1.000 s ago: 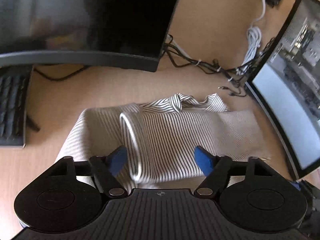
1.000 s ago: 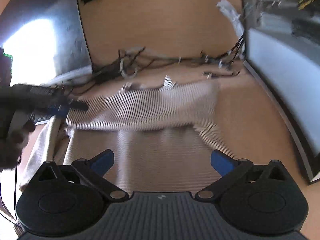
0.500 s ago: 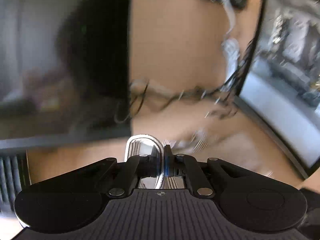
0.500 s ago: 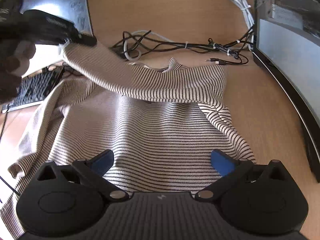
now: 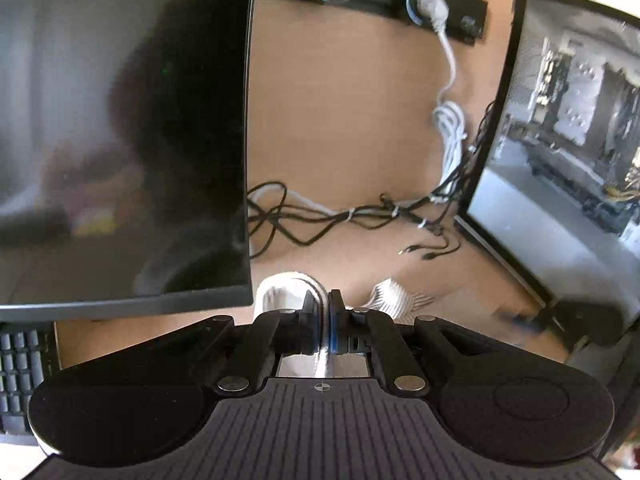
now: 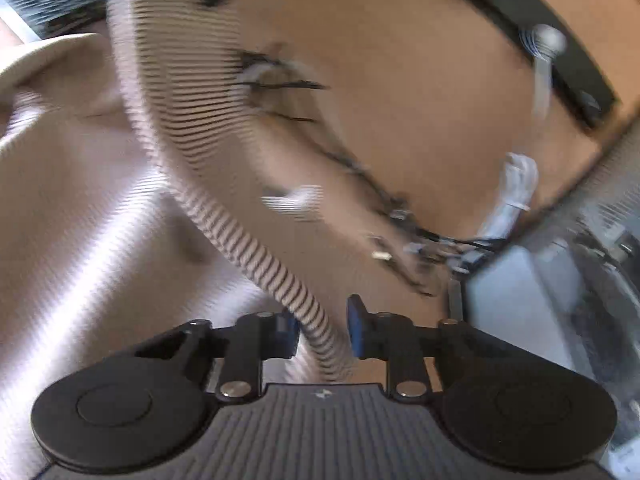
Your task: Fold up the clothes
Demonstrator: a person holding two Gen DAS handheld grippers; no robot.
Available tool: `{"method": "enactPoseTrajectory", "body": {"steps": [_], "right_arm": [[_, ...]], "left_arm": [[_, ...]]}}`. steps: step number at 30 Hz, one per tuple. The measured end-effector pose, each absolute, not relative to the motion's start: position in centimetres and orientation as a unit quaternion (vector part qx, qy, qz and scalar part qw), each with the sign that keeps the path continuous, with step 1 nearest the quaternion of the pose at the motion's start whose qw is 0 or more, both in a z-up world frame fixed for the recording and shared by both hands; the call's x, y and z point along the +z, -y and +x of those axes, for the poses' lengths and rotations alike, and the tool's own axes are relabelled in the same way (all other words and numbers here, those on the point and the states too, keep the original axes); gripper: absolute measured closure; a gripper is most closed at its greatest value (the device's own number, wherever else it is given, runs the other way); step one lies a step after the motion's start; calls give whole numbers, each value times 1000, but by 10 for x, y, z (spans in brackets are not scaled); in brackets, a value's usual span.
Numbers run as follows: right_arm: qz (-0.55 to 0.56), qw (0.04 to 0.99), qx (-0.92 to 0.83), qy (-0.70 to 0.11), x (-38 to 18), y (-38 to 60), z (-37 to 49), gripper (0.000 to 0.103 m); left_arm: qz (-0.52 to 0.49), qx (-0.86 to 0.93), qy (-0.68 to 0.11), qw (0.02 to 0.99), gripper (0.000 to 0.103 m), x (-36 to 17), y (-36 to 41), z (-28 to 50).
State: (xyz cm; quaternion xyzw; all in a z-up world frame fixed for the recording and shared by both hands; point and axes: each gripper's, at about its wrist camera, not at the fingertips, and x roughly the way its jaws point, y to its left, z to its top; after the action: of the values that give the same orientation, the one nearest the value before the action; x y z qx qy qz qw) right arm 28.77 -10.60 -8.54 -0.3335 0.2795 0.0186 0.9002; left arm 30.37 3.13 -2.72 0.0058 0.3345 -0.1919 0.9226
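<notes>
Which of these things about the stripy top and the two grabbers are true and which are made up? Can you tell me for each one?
1. The left gripper is shut on the cuff of the striped top. True.
2. The right gripper is clamped tight on the cloth. False: its jaws stand apart, with a striped edge of the top running between them.
3. The screen beside the left gripper is dark. True.
4. The desk has no cables on it. False: a bundle of black cables lies across it, and a white cord hangs from a plug.
5. The top is plain red. False: it is pale with thin dark stripes.
</notes>
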Motion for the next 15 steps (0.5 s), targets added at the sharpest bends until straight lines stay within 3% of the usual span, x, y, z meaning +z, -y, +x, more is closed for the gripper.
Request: {"method": "enactPoseTrajectory", "body": {"steps": [5,7,8,11,13,15], "right_arm": [[-334,894,32,-297,-94,121,278,77],[-343,888,44,-304,-101,117,271,64],[-341,889,44,-303,-102,116,269,63],[-294,901,46,-317,-93,125,269,52],[-252,909,52,-328,-85,131,268,38],[-192,918,67,-340,-74,135,261,37]], "left_arm": [[19,-164,-383,909,97,-70,-31,318],[18,-153,-406,901,97,-87,-37,321],[17,-149,-416,897,97,-95,-41,322],[1,-149,-421,895,91,-97,-53,321],[-7,-139,-420,897,77,-91,-62,317],[-21,-132,-416,900,75,-84,-76,310]]}}
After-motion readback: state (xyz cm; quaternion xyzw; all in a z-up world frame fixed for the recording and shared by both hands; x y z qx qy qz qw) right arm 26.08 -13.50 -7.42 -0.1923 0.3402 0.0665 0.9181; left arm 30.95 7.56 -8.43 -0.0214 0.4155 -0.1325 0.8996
